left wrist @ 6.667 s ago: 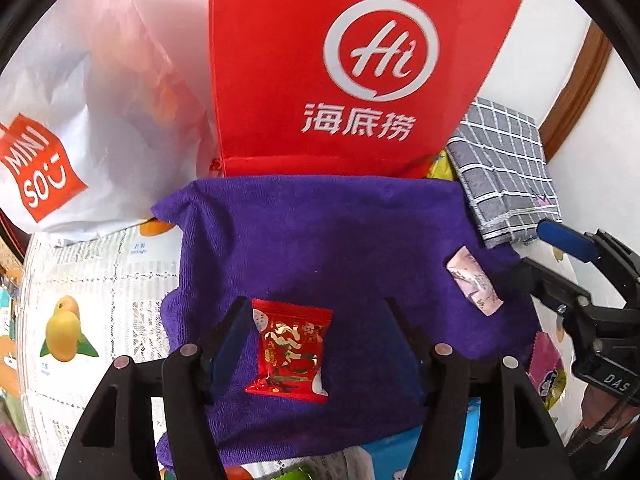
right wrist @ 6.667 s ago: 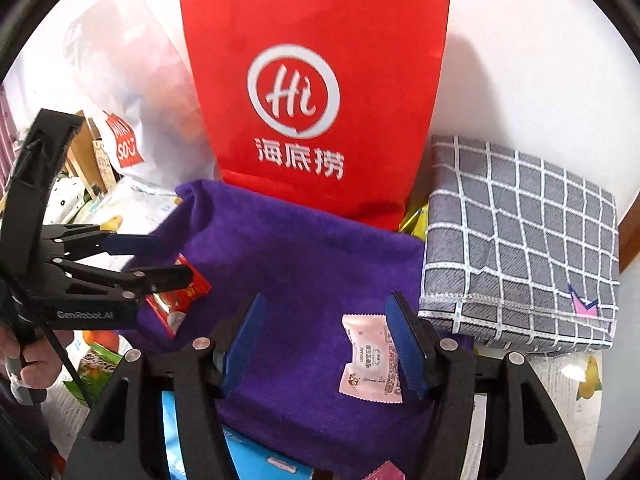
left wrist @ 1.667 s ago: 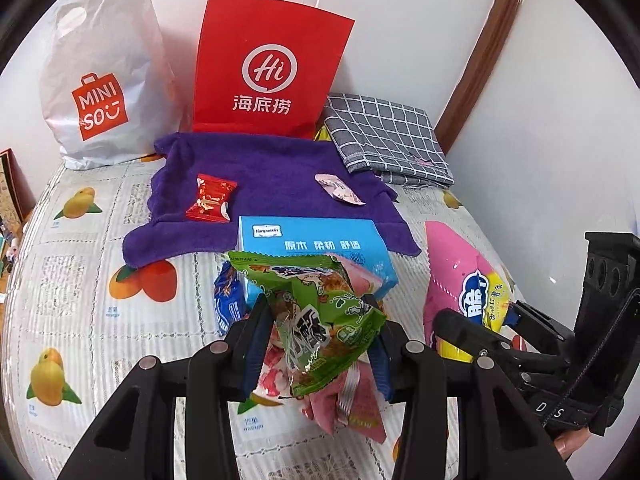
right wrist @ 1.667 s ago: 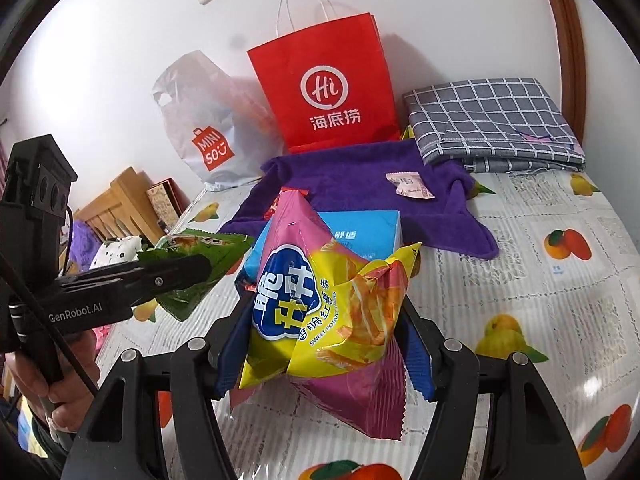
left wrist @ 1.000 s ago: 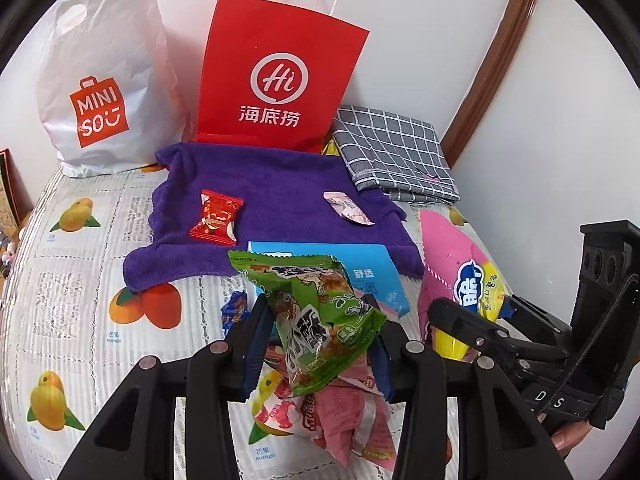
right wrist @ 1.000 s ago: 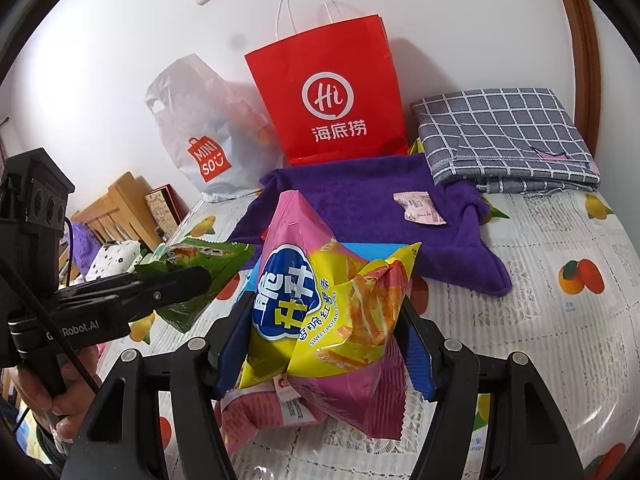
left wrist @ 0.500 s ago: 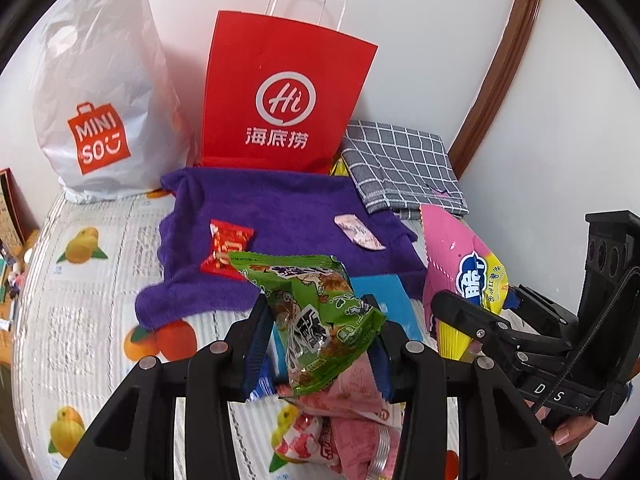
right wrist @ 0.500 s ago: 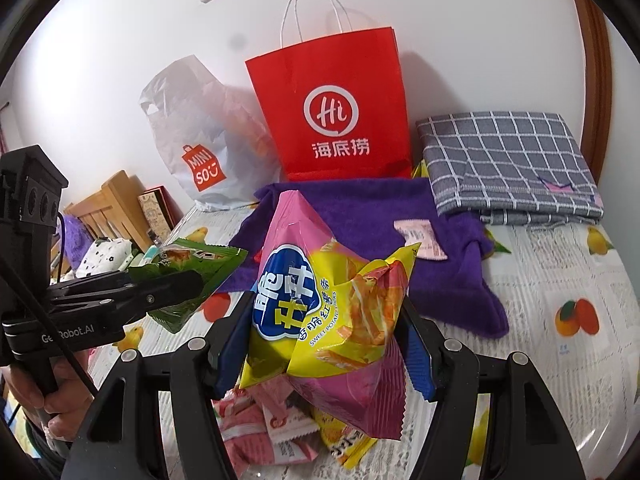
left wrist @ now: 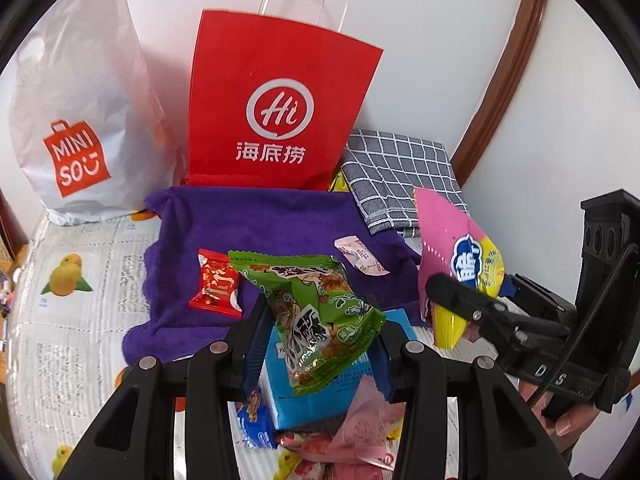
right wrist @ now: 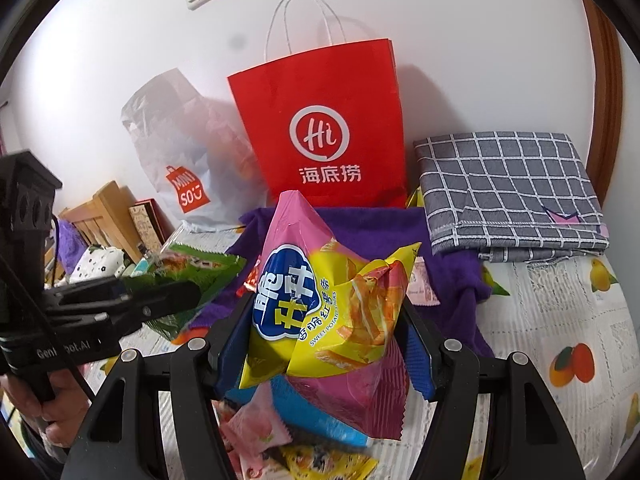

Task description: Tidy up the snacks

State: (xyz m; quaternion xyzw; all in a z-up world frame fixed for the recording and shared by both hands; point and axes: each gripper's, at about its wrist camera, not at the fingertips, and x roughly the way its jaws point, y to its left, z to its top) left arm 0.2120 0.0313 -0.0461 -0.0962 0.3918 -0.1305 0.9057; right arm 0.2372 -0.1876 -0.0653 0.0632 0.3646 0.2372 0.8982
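Observation:
My left gripper (left wrist: 316,344) is shut on a green snack bag (left wrist: 312,312), held up above the bed. Over in the right wrist view that green snack bag (right wrist: 192,276) shows at the left. My right gripper (right wrist: 324,344) is shut on a pink and yellow chip bag (right wrist: 328,312), which the left wrist view shows at the right as the chip bag (left wrist: 460,256). Ahead lies a purple towel (left wrist: 260,224) with a red candy packet (left wrist: 216,284) and a pale pink packet (left wrist: 360,256) on it. A blue box (left wrist: 320,396) lies under both held bags.
A red paper bag (left wrist: 280,104) and a white plastic bag (left wrist: 76,120) stand against the wall behind the towel. A folded grey checked cloth (right wrist: 508,192) lies at the right. Loose pink and yellow snack packets (right wrist: 256,428) lie by the box. A wooden headboard (right wrist: 104,212) stands left.
Both grippers have carried their bags forward toward the purple towel and the red paper bag, which look larger now. The blue box has slid under the held bags.

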